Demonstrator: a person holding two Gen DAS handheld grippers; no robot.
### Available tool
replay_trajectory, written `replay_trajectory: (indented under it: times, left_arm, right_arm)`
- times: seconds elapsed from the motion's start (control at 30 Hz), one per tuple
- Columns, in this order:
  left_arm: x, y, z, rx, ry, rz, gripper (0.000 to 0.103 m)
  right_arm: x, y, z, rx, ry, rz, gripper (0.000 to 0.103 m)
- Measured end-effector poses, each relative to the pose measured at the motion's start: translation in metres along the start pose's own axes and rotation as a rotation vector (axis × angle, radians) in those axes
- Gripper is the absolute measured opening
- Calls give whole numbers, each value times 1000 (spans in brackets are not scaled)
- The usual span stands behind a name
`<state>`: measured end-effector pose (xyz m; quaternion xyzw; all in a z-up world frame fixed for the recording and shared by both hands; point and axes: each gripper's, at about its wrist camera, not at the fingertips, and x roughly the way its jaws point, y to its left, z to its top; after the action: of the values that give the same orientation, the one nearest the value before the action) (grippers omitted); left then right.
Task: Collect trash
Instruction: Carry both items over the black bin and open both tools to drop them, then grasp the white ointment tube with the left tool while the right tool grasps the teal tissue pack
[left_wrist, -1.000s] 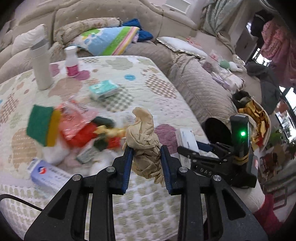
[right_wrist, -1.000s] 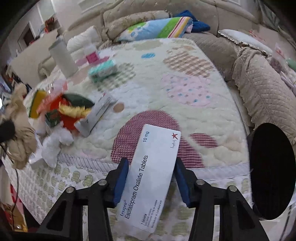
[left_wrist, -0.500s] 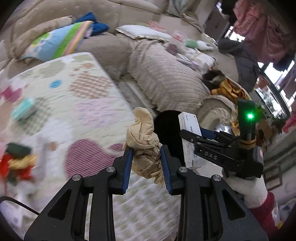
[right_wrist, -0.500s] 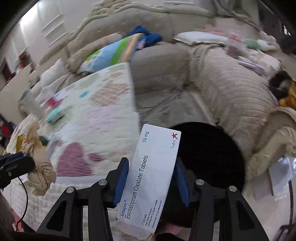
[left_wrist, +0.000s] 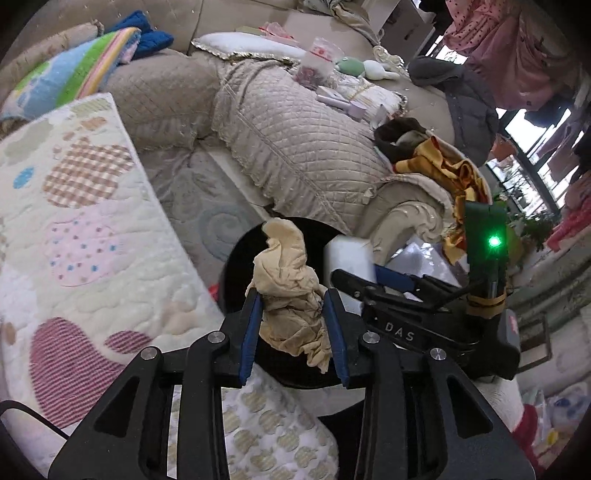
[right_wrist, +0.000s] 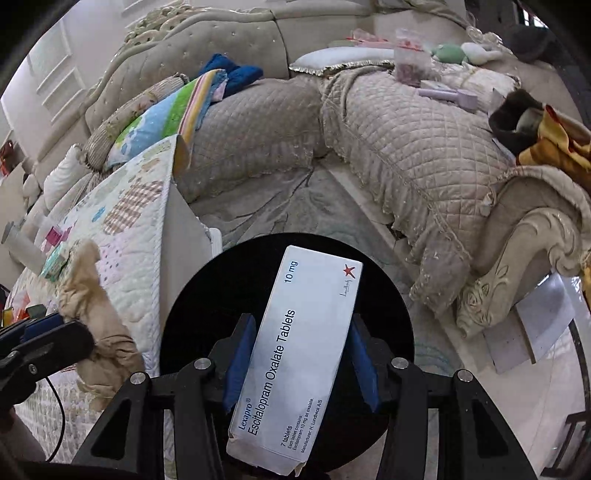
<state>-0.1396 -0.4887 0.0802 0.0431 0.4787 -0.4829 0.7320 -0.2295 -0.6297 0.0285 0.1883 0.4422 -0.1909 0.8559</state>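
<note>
Now tablet box sits between opening right gripper pads (upright) — over bin

This is a lived-in living room in a home. A large beige quilted sofa with a carved, ornate frame runs around the corner, strewn with pillows, a blue cloth, soft toys and small household bits. A low table under a patchwork quilt stands in front of it on a pale patterned rug. Clothes hang near a bright window at the right.
</note>
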Motion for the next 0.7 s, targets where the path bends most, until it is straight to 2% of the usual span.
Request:
replay_trajectory:
  times: [0.07, 0.1, 0.17, 0.3, 0.7]
  left_arm:
    - [1, 2, 1, -13, 2, -11, 42]
    - [2, 2, 0, -17, -1, -11, 47]
    - [0, 3, 0, -21, -8, -10, 49]
    - [-7, 11, -3, -47, -12, -6, 51]
    - [-54, 47, -32, -63, -60, 213, 51]
  right_arm:
    - [1, -4, -1, 16, 3, 8, 56]
    - [3, -7, -1, 27, 6, 11, 61]
    - [2, -8, -2, 37, 7, 15, 64]
    - [-2, -1, -4, 28, 6, 34, 64]
    - [-9, 58, -9, -63, 3, 95, 64]
